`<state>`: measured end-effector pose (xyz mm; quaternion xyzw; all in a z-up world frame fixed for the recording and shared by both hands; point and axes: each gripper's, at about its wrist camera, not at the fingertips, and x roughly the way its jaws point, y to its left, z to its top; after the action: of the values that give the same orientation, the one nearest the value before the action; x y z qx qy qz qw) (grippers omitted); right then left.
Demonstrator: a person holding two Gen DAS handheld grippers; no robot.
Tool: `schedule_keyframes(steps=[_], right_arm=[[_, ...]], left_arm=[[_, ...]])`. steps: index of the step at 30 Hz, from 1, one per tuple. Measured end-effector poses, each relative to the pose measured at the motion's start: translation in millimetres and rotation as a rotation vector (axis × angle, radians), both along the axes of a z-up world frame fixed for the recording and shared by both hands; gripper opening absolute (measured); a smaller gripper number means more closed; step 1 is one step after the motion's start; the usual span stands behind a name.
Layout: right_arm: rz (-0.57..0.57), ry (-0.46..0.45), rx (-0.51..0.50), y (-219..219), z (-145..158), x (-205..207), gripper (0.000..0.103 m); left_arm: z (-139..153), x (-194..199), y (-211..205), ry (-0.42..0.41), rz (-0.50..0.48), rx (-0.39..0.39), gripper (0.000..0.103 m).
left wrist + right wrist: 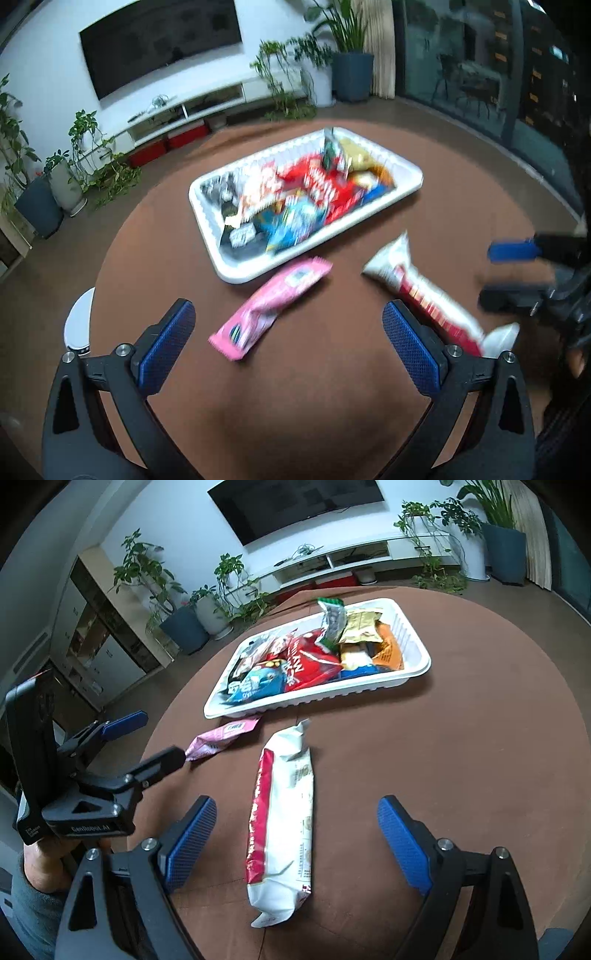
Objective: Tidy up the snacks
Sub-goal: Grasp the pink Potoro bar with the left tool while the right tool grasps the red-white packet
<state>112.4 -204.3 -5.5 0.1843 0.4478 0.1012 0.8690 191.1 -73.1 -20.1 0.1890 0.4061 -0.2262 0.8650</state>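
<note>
One round brown table (461,775). One white tray (419,670) on it, heaped with snack packets, too jumbled to count exactly. Two packets lie loose beside the tray: one pink packet (221,738) and one long white-and-red packet (284,823). One dark screen (295,506) hangs on the wall.

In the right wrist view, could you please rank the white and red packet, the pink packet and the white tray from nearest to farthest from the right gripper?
1. white and red packet, between the open right gripper fingers.
2. pink packet, ahead left.
3. white tray, beyond both.
</note>
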Motion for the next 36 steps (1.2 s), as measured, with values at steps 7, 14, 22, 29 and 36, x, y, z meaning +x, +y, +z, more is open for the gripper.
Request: schedule_keyframes(steps=[7,14,22,29,36], right_arm=[[0.01,0.016,-0.023,6,-7,-2,0.091],[0.017,0.029,-0.017,7,-11,-2,0.091],[0.033,0.037,-0.033,9,-16,2,0.091],[0.057,0.035,-0.068,18,-16,4,0.091],[0.101,0.02,-0.144,34,-11,8,0.089]], left_arm=[[-20,19,18,0.04,-0.082,0.075,0.103],[-45,57,20,0.132,-0.181,0.158,0.103],[-69,82,16,0.289,-0.193,0.089,0.075],[-68,90,5,0.335,-0.193,0.076,0.061],[-67,80,-16,0.349,-0.13,0.067,0.038]])
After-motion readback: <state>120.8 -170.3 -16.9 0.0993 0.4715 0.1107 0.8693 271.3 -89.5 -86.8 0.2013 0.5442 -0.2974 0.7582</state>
